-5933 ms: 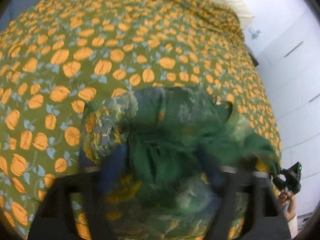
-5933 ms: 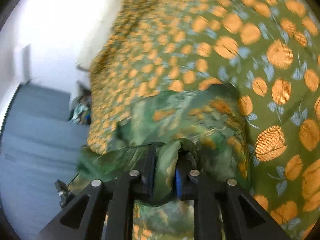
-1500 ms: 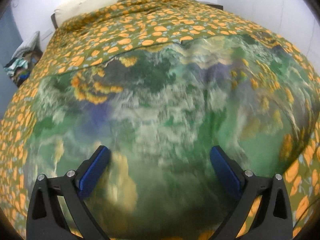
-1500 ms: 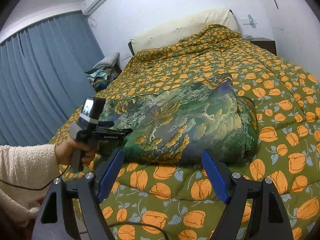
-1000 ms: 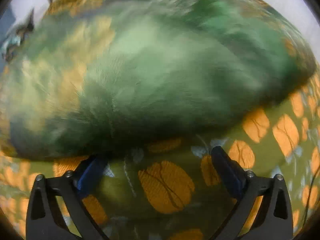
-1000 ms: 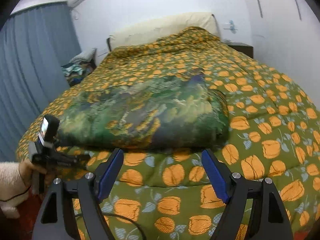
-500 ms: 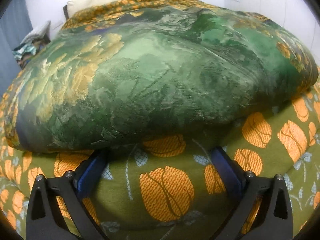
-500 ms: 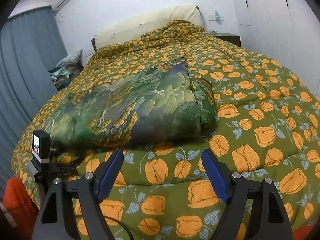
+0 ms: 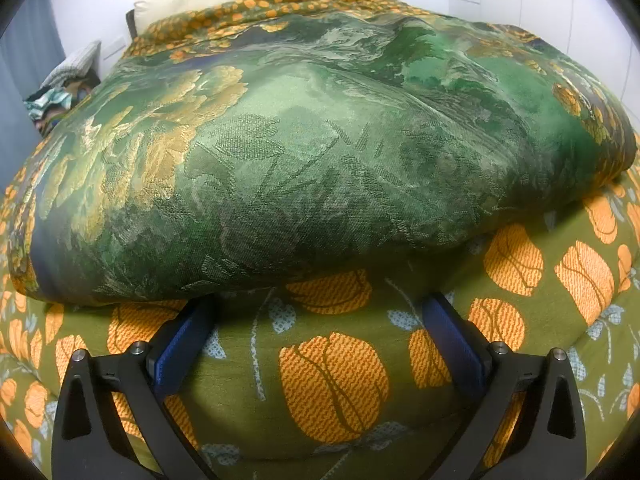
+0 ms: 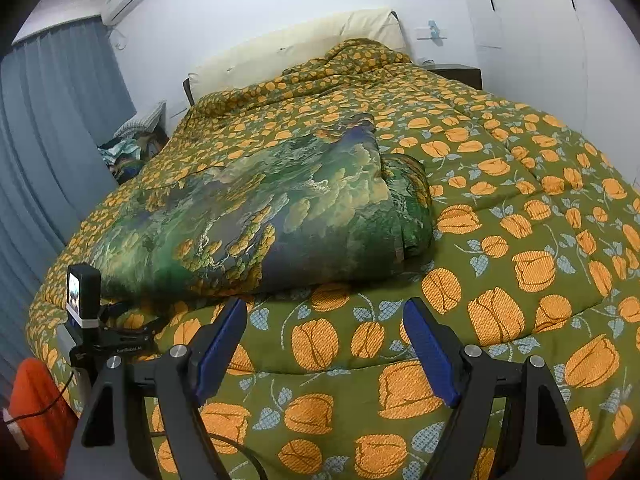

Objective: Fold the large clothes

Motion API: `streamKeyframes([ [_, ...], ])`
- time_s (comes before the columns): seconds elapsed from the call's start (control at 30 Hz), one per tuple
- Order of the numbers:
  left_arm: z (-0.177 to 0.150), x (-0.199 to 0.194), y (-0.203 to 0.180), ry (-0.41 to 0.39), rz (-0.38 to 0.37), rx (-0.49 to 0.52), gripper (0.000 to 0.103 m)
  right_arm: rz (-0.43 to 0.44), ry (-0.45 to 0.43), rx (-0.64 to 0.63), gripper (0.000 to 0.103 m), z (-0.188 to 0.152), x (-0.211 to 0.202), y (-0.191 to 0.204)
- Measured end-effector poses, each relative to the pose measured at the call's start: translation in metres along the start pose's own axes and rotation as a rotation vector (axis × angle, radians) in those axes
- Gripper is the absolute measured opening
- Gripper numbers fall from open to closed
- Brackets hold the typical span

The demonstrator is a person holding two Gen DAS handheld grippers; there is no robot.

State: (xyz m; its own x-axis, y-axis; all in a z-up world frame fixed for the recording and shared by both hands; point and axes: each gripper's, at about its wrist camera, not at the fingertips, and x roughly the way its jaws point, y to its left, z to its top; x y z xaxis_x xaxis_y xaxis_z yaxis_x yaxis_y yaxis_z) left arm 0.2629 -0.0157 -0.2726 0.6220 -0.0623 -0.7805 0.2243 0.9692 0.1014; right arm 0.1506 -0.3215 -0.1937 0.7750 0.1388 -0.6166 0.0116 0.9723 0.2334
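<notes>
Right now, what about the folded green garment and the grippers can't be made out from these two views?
- Green garment: its inner layers, hidden by its top layer in both views.
- Left gripper: its fingers, hidden by the camera in the right wrist view.
- Pile beside the bed: too small.

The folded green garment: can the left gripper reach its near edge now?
Probably yes. The left gripper is open just before the folded green garment, with only bare bedspread between.
</notes>
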Motion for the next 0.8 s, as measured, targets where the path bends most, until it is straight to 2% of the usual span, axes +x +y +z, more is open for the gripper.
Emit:
streamKeyframes([
  [0.8,0.0008,0.0004,0.0015,0.0,0.001,-0.001,0.103,-0.008,0.011,0.013,0.08,-0.0038,0.0013,-0.0032],
])
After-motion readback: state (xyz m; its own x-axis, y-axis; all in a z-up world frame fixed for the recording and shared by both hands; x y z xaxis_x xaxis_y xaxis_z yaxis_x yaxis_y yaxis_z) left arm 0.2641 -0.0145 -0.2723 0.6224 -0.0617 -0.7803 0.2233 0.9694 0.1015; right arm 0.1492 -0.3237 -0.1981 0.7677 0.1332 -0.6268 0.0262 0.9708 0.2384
